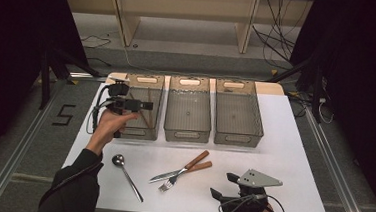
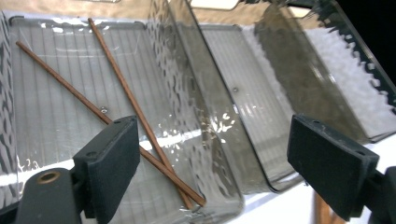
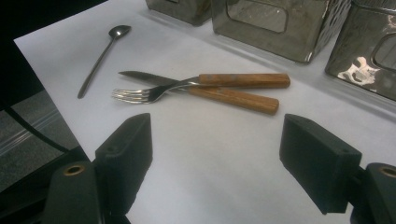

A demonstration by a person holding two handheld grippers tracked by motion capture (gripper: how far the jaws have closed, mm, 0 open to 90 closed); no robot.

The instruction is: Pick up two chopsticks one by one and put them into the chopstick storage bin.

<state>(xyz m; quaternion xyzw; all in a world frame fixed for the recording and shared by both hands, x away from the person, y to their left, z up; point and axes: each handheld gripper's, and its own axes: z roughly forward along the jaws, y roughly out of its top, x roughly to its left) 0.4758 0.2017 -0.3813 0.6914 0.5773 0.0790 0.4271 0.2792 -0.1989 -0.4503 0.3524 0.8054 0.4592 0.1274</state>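
The left claw [image 1: 143, 105] hangs open over the leftmost bin [image 1: 150, 131], where two chopsticks [image 2: 140, 114] lie crossed (touching at their near ends). The right claw [image 1: 223, 184], also open and empty, sits at five o'clock on the table [image 1: 292, 158]; the fork [image 3: 154, 93] and knife [image 3: 219, 95] lie at its twelve o'clock.

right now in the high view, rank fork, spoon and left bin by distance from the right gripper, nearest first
From the right gripper:
1. Fork, just to its left, crossed with the knife.
2. Spoon, farther left, near the table's front.
3. Left bin, far left at the back, holding chopsticks.
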